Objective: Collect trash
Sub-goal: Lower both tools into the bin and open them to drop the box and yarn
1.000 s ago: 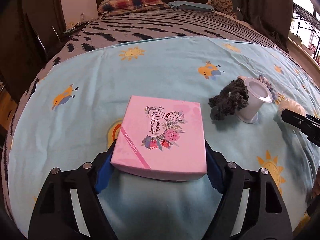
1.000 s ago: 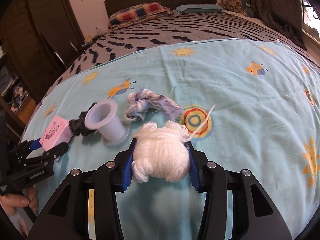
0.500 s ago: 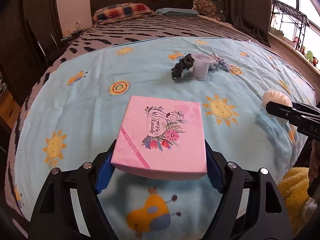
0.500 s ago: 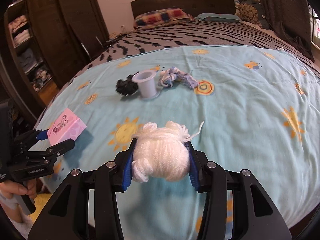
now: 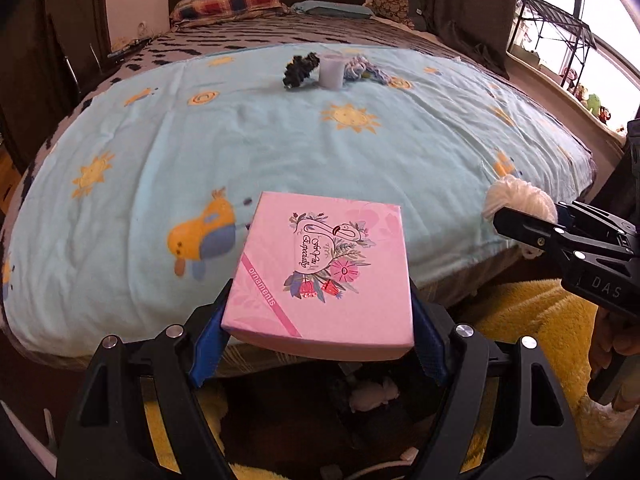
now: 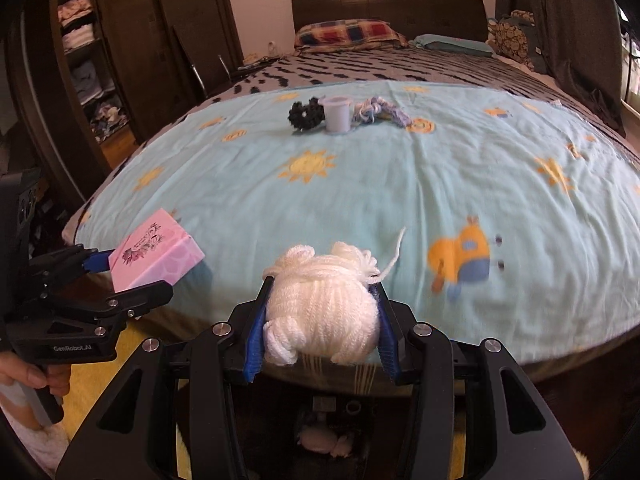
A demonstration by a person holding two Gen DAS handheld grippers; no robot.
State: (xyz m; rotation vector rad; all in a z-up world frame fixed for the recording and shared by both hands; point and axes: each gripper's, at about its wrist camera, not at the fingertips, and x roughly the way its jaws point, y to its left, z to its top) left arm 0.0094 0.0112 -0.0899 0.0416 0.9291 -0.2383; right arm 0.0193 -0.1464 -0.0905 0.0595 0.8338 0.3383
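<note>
The left gripper (image 5: 320,320) holds the pink box (image 5: 324,272) between its wide-set fingers, low in the frame. The right gripper (image 6: 320,320) clamps the white yarn ball (image 6: 320,312), lower centre, at the edge of the bed (image 6: 400,184).

- The left gripper (image 5: 320,300) is tilted downward, its blue-padded jaws spread wide and clamped on the two sides of a pink box (image 5: 324,276), which it holds off the surface.
- The right gripper (image 6: 320,304) is also tilted downward, its jaws set narrower and pressed into a white yarn ball (image 6: 322,312).
- A hand (image 6: 36,376) grips the left gripper's handle at the near left.
- Fingers (image 5: 612,344) wrap the right gripper's handle at the near right.
</note>
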